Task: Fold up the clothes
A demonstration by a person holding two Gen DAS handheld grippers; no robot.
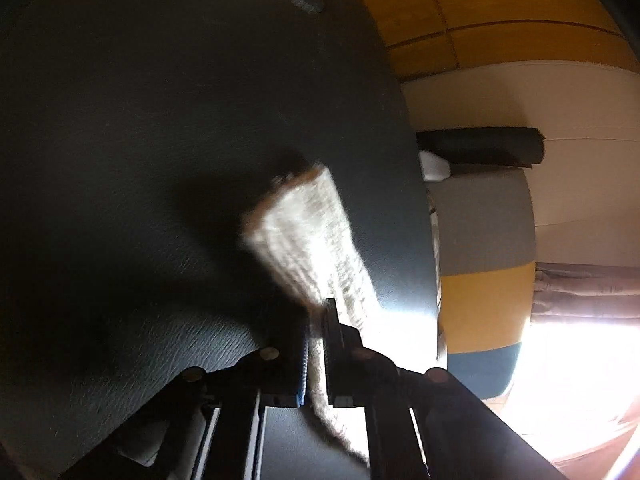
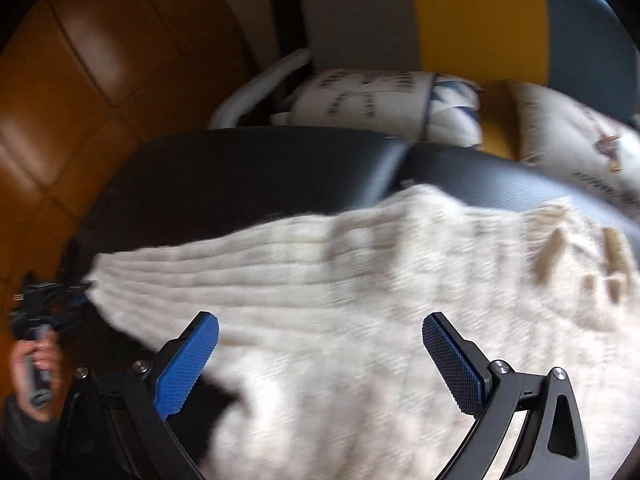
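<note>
left wrist view looks along the left gripper [image 1: 316, 344], whose two black fingers are pressed together on a strip of the cream knit sweater [image 1: 312, 240]; the fabric runs up between the jaws and stretches away over the black leatherette surface [image 1: 160, 120]. right wrist view shows the right gripper [image 2: 320, 356] spread wide, its blue textured pads [image 2: 188, 364] apart and hovering over the sweater [image 2: 360, 300] without pinching it. at that view's left edge a hand [image 2: 34, 364] in a dark sleeve grips the handle of the other gripper, which holds the sweater's far corner taut.

the sweater is thick, ribbed knit with brownish marks near its right side, and lies spread across the grained black padded surface. behind it sit printed cushions [image 2: 384, 100] against a grey, yellow and teal backrest [image 2: 472, 12], with orange-brown floor tiles [image 2: 80, 60] at left.

both views are motion-blurred; the sweater's lower part is cut off by the frame, and the cushion prints cannot be read.
</note>
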